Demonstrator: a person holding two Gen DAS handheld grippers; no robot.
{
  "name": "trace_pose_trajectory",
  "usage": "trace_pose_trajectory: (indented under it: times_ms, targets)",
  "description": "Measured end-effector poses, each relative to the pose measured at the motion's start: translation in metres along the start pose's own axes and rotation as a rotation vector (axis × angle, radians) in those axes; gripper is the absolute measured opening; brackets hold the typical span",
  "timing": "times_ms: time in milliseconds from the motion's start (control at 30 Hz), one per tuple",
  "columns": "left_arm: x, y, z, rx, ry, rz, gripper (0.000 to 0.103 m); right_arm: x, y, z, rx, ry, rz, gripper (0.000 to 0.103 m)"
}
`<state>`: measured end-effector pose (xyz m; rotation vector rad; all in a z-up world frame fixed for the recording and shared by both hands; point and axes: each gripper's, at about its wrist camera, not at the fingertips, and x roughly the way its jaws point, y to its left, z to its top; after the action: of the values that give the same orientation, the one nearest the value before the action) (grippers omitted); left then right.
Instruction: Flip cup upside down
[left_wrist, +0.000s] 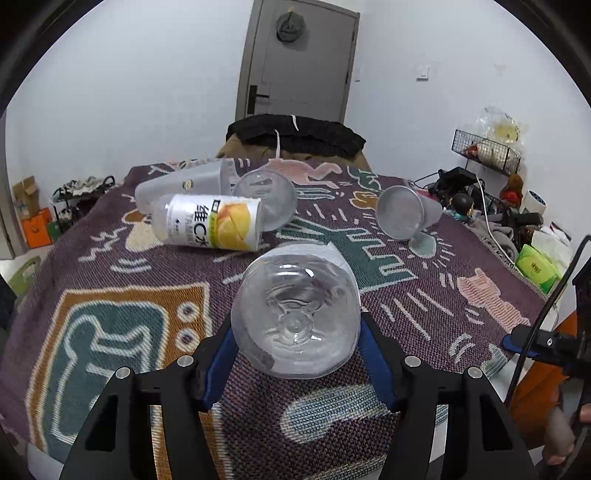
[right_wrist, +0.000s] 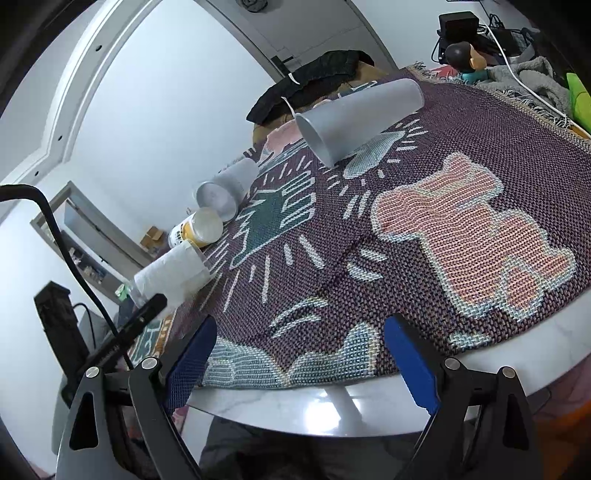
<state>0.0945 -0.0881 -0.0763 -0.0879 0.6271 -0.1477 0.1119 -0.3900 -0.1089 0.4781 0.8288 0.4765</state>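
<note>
Ahead, labelled cup (left_wrist: 214, 221) and frosted cup (left_wrist: 406, 214) lie toppled.

Two frosted white plastic cups (left_wrist: 408, 213) (left_wrist: 184, 181), two clear cut-off plastic bottle cups (left_wrist: 297, 312) (left_wrist: 218, 221), one woven patterned blanket (left_wrist: 110, 295).

The clear plastic cup (left_wrist: 295, 314) with the white label lies sideways, base toward the camera, on the woven cloth (left_wrist: 110, 314).

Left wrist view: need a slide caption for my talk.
Left hand-held gripper grips a clear plastic cup above the patterned cloth.
</note>
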Motion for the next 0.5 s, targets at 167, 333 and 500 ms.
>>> trace_pose_trajectory:
  times_ms: [167,333,500]
  targets:
    - [-0.006,-0.003,0.02,0.062,0.068,0.008,0.064,-0.003,0.003,0.0,-0.015,-0.012,0.004,0.093]
    - [-0.01,-0.013,0.041,0.14,0.155,0.012,0.064,-0.005,0.004,0.001,-0.022,-0.025,0.005,0.093]
    - [-0.006,-0.024,0.059,0.187,0.262,0.009,0.064,-0.009,0.004,0.002,-0.025,-0.035,0.006,0.093]
